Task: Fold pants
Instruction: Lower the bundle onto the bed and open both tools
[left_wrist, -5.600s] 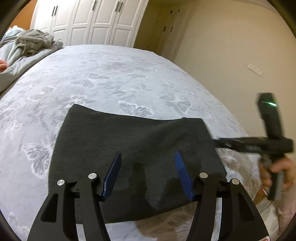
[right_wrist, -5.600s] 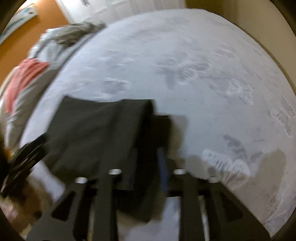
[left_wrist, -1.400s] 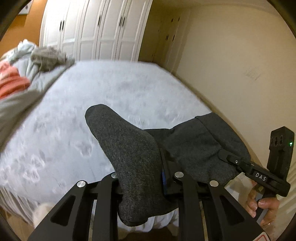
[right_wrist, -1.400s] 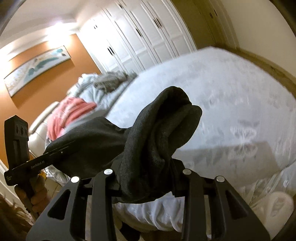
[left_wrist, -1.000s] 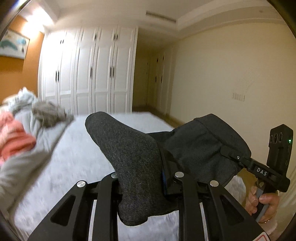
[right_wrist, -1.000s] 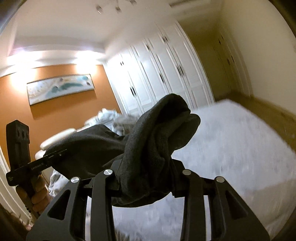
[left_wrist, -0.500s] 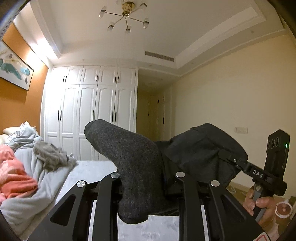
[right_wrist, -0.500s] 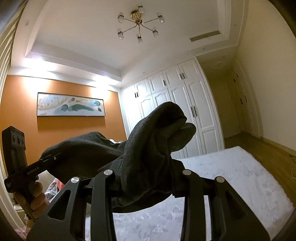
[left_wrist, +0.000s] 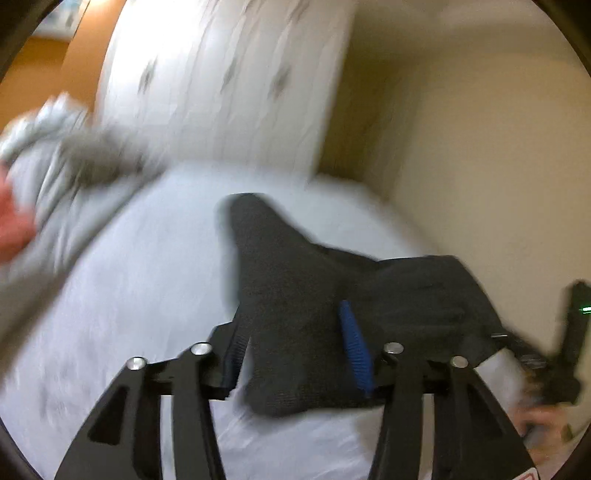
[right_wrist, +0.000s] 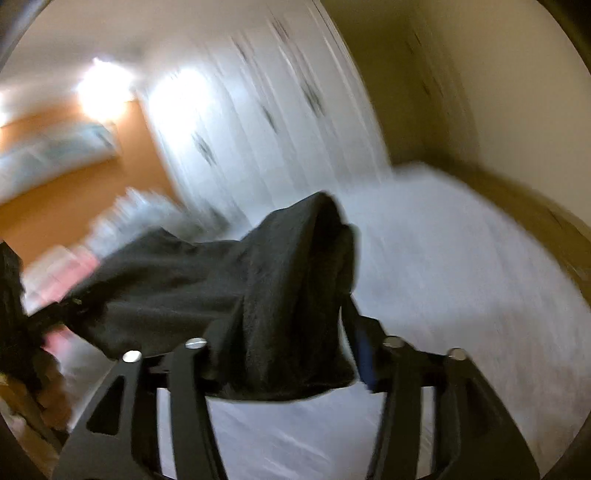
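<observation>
The folded dark grey pants (left_wrist: 295, 295) hang in the air between my two grippers, above the white bed (left_wrist: 129, 295). My left gripper (left_wrist: 295, 339) has its jaws spread wide now, with the cloth still draped across them and one blue pad (left_wrist: 354, 343) showing. My right gripper (right_wrist: 295, 332) also has its jaws wide apart, and a thick bunch of the pants (right_wrist: 288, 288) lies over them. The right gripper also shows at the far right of the left wrist view (left_wrist: 517, 343), touching the pants' other end. Both views are blurred by motion.
A heap of grey and pink bedding (left_wrist: 44, 177) lies at the bed's left side. White wardrobe doors (left_wrist: 229, 81) stand behind the bed. A beige wall (left_wrist: 498, 147) runs along the right side.
Both cameras have swung down from the ceiling toward the bed. Both grippers' jaws have opened from a tight pinch on the pants, which now drape loosely over them.
</observation>
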